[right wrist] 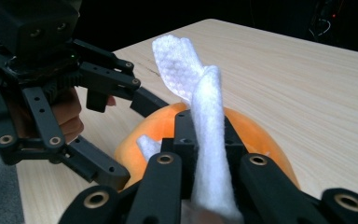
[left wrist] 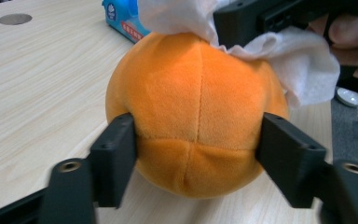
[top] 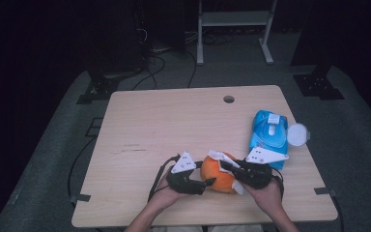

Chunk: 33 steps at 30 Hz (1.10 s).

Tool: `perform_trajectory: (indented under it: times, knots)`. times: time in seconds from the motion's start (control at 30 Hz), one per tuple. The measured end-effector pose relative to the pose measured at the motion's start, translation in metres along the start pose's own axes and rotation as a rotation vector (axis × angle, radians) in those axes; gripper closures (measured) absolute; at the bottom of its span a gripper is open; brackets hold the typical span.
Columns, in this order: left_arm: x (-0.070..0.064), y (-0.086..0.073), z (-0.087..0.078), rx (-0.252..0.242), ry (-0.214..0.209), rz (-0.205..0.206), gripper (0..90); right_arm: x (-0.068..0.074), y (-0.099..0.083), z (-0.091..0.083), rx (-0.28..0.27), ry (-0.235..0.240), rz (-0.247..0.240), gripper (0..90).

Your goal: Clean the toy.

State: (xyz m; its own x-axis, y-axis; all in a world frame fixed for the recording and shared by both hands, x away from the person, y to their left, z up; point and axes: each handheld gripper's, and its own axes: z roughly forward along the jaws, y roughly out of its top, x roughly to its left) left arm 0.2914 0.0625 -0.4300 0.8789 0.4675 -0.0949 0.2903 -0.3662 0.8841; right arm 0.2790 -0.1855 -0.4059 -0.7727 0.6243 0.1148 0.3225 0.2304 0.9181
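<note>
A person sits at a pale wooden worktop (top: 174,121) and holds a black two-jaw tool in each hand, working near the front edge. On the left, the left tool (top: 206,182) is gripped in the person's left hand (top: 166,193), with a grey three-cornered plate on top. Its jaws are spread wide and press against both sides of an orange plush ball (top: 217,175), one jaw on each flank near the ball's lower half, so the ball is clamped between them. In the left gripper view the ball (left wrist: 198,112) rests on the worktop, its seams running down the middle and across the lower part. Moving right, a white wipe (top: 218,155) lies over the top of the ball. The right tool (top: 226,166), held in the person's right hand (top: 268,195), reaches in from the right with its jaws closed narrowly on the wipe. In the right gripper view the wipe (right wrist: 200,116) stands up in a twisted fold between the two jaws, with the orange ball just beneath it. Farther right, behind the right tool, a blue pack of wipes (top: 269,133) lies flat on the worktop with its round white lid (top: 297,135) flipped open toward the worktop's right edge.
</note>
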Motion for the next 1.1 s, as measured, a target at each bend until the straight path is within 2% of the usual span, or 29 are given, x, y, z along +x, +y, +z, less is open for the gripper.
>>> perform_trajectory:
  times: [0.03, 0.07, 0.13, 0.17, 0.23, 0.3, 0.37, 0.4, 0.47, 0.5, 0.57, 0.63, 0.67, 0.7, 0.77, 0.83, 0.9, 0.93, 1.0, 1.07, 1.1]
  knots:
    - [-0.001, 0.000, 0.001, -0.001, 0.004, -0.010, 22.0, 0.001, 0.000, 0.001, 0.001, 0.020, 0.020, 83.2]
    - [-0.002, 0.000, 0.002, 0.003, 0.014, -0.004, 21.4, 0.003, 0.000, 0.002, 0.003, 0.040, 0.026, 83.3]
    - [-0.006, 0.000, 0.003, -0.003, 0.023, 0.028, 25.9, 0.012, 0.000, 0.008, 0.005, 0.090, 0.022, 83.4]
    - [-0.009, 0.001, 0.003, 0.001, 0.032, 0.051, 27.5, 0.017, 0.000, 0.012, 0.010, 0.117, 0.016, 83.5]
    - [-0.012, 0.001, 0.003, 0.000, 0.044, 0.072, 30.7, 0.027, 0.002, 0.019, 0.037, 0.135, -0.026, 83.5]
    - [-0.010, 0.000, 0.002, 0.001, 0.049, 0.067, 32.7, 0.029, 0.004, 0.020, 0.042, 0.103, -0.067, 83.7]
    - [-0.007, -0.003, 0.001, 0.010, 0.050, 0.062, 32.9, 0.022, 0.005, 0.013, 0.020, 0.058, -0.049, 83.8]
    - [-0.006, -0.004, 0.000, 0.010, 0.045, 0.056, 32.6, 0.017, 0.006, 0.008, 0.012, 0.021, -0.045, 83.8]
    - [-0.004, -0.003, -0.001, 0.006, 0.033, 0.048, 28.2, 0.008, 0.005, 0.002, 0.008, -0.013, -0.026, 83.7]
    - [-0.005, -0.001, 0.000, -0.009, 0.031, 0.042, 23.4, 0.006, 0.003, 0.001, 0.005, -0.009, -0.003, 83.7]
    - [-0.007, 0.002, 0.001, -0.051, 0.037, 0.043, 14.6, 0.010, 0.001, 0.003, 0.010, 0.009, -0.002, 83.7]
    - [-0.010, 0.003, 0.002, -0.015, 0.047, 0.073, 16.6, 0.021, 0.001, 0.012, 0.033, 0.042, -0.034, 83.7]
    - [-0.011, 0.000, 0.002, -0.003, 0.060, 0.089, 20.1, 0.025, 0.001, 0.014, 0.041, 0.037, -0.055, 83.7]
    - [-0.009, -0.001, 0.001, 0.000, 0.054, 0.082, 22.6, 0.026, 0.001, 0.016, 0.048, 0.031, -0.076, 83.8]
    - [-0.005, -0.003, -0.002, 0.013, 0.050, 0.067, 23.3, 0.021, 0.001, 0.014, 0.045, 0.017, -0.060, 83.9]
    - [-0.001, -0.006, -0.004, 0.018, 0.040, 0.049, 23.0, 0.010, -0.002, 0.009, 0.040, -0.020, -0.031, 83.9]
    - [0.002, -0.006, -0.006, 0.014, 0.037, 0.037, 18.7, -0.005, -0.008, 0.004, 0.041, -0.069, 0.018, 84.0]
    - [0.001, -0.004, -0.005, -0.008, 0.036, 0.037, 15.5, -0.008, -0.010, 0.003, 0.043, -0.076, 0.031, 83.9]
    - [-0.003, -0.001, -0.003, -0.033, 0.032, 0.052, 10.9, -0.008, -0.011, 0.005, 0.032, -0.043, 0.070, 83.9]
    - [-0.007, 0.000, 0.001, 0.005, 0.040, 0.079, 11.7, 0.003, -0.009, 0.011, 0.023, 0.026, 0.057, 83.8]
    - [-0.007, -0.002, 0.002, 0.022, 0.047, 0.087, 15.2, 0.009, -0.008, 0.014, 0.036, 0.027, 0.026, 83.8]
